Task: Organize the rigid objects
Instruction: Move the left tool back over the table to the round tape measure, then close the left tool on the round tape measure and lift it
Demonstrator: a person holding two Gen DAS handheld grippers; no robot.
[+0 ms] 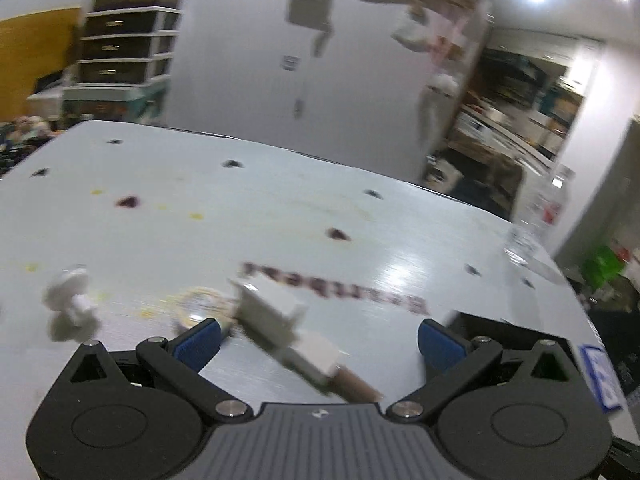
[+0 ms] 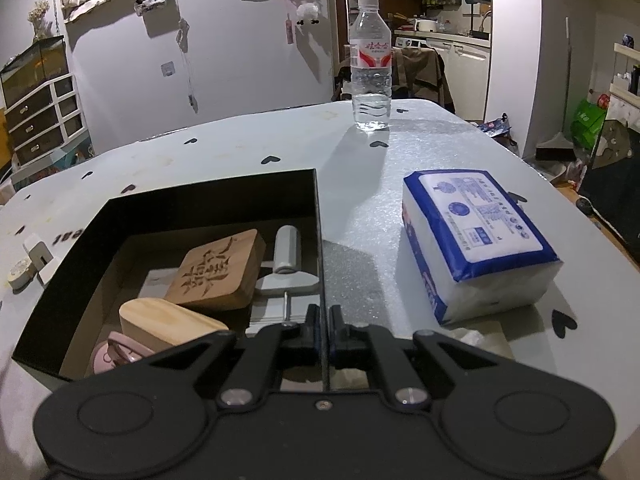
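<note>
The right gripper [image 2: 324, 330] is clenched on the right wall of the black box [image 2: 318, 240], pads either side of the thin edge; inside the box lie a carved wooden block [image 2: 218, 268], a plain wooden piece [image 2: 172, 322], a pink item [image 2: 114, 354] and a grey clip-like tool [image 2: 286, 258]. The left gripper [image 1: 318, 342] is released, jaws wide w/ nothing pinched, over the white table [image 1: 280, 208] (view is blurred) w/ a white rectangular piece [image 1: 276, 308] on the tabletop betw. its blue pads [image 1: 200, 340], a white knobbed part [image 1: 70, 300] and a clear round disc [image 1: 200, 304] to its left. On the box's right: a tissue pack [image 2: 476, 236] nearby and a water bottle [image 2: 371, 68] upright at the far edge.
</note>
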